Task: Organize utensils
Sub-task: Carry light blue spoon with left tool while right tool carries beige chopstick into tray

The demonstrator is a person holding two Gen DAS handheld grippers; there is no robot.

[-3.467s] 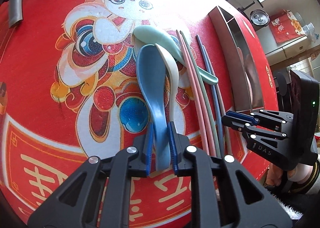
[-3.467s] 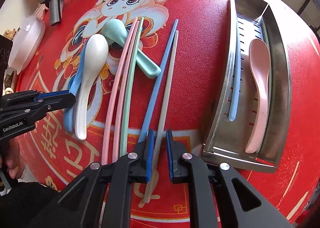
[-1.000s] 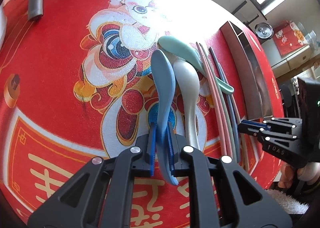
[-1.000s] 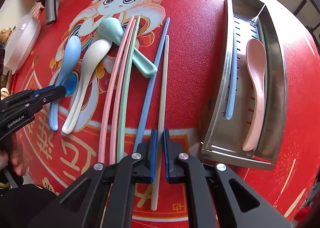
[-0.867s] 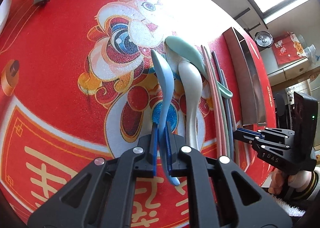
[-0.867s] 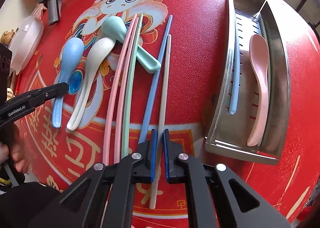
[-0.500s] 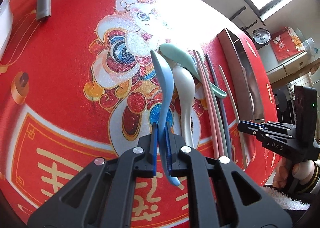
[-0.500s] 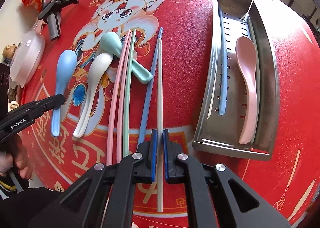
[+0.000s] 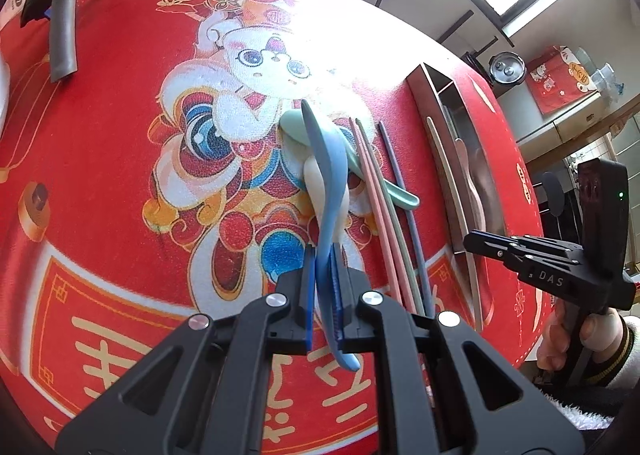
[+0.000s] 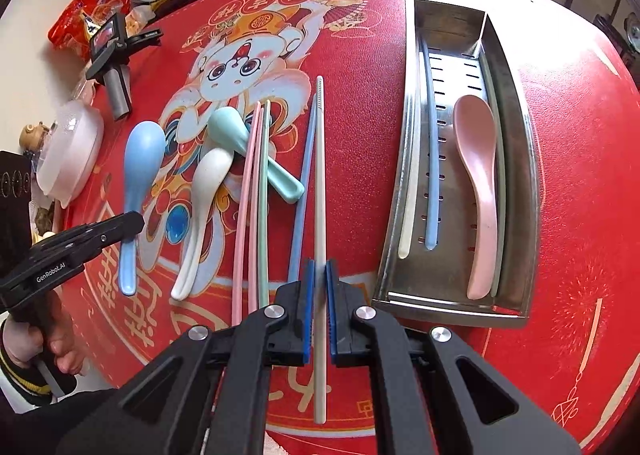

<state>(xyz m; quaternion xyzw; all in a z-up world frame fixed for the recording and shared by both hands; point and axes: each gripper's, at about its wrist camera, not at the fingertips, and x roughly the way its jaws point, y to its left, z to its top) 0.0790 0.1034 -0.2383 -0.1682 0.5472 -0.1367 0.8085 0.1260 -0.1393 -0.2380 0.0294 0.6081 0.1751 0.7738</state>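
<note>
While both grippers are loaded, this reads as the carry step. Left gripper [image 9: 323, 291] is clamped on blue spoon [image 9: 328, 191] handle, bowel end raised twd 12 o'clock over the mat. Right gripper [image 10: 319, 311] pinches cream chopstick [image 10: 319, 191], lifted, pointing 12. Tray [image 10: 516, 103] sits at 2 o'clock w/ pink spoon [image 10: 478, 159] inside. Next, prob: swing each twd tray, align lengthwise w/ its slot, lower, then release.

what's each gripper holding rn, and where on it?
Left gripper: blue spoon, by its handle. Right gripper: cream chopstick, near its blunt end.
</note>
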